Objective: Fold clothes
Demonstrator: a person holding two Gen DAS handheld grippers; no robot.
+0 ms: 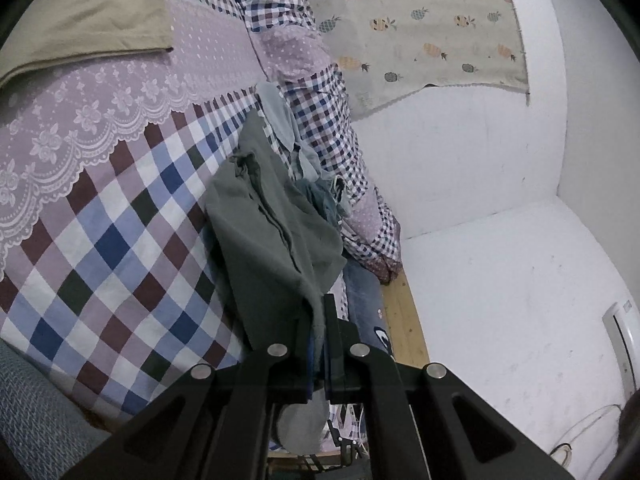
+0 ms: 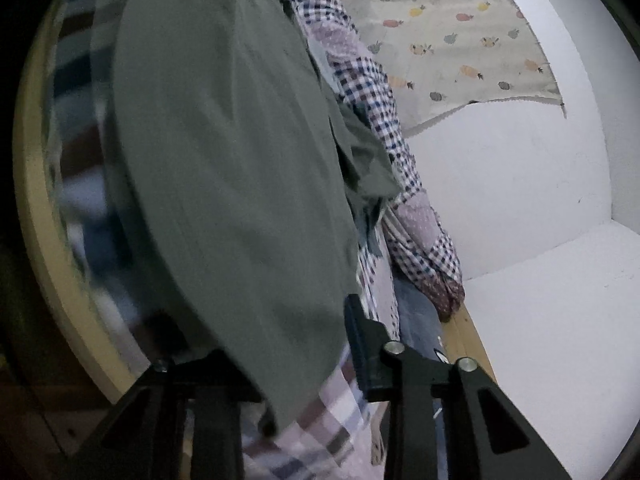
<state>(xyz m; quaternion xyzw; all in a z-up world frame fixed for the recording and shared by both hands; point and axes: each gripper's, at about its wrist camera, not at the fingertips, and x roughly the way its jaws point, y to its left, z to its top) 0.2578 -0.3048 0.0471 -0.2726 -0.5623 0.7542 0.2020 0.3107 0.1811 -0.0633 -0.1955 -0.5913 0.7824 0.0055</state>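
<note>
Left tool [image 1: 318,320] clamping green garment [image 1: 272,232]

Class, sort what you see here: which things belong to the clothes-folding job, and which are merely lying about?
Part of the job:
green garment
left gripper, shut on it
right gripper, open

Lying about:
checked bedspread
beige cloth
pineapple-print cloth
</note>
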